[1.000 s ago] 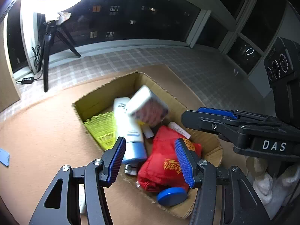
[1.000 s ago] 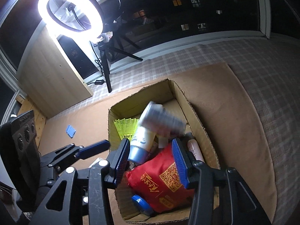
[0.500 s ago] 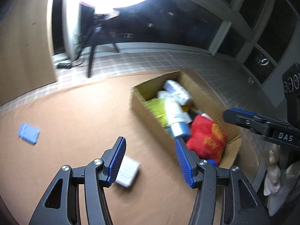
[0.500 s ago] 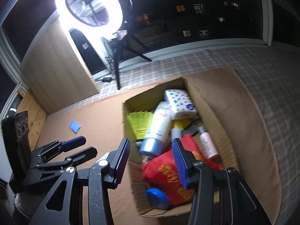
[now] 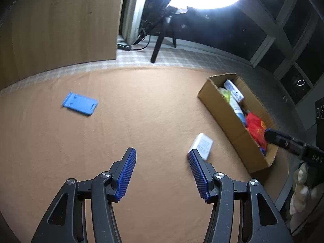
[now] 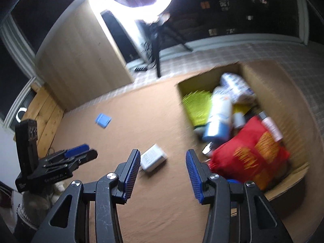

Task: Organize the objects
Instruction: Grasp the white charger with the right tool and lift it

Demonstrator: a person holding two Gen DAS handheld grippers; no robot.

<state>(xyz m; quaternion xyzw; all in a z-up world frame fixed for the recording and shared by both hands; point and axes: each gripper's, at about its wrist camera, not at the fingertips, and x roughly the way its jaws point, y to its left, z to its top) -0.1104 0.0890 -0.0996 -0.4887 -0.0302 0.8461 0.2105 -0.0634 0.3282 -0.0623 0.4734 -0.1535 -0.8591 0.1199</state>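
Observation:
A cardboard box (image 5: 232, 129) stands on the brown mat at the right, holding a red bag (image 5: 255, 125), a white-and-blue bottle (image 5: 236, 107), a yellow shuttlecock (image 6: 194, 107) and a patterned pack (image 6: 236, 88). It also shows in the right wrist view (image 6: 287, 93). A small white box (image 5: 201, 146) lies on the mat left of it, seen too in the right wrist view (image 6: 152, 160). A blue flat piece (image 5: 80, 105) lies far left. My left gripper (image 5: 162, 174) is open and empty above the mat. My right gripper (image 6: 163, 175) is open and empty near the white box.
A ring light on a tripod (image 5: 162, 40) stands at the back on checked flooring. A wooden panel (image 5: 58, 22) rises at the back left. Dark windows line the far side. A white object (image 5: 301, 194) sits at the right edge.
Both grippers have swung left, away from above the box. The patterned pack that was in mid-air has landed in the box. The white box and blue piece have come into view.

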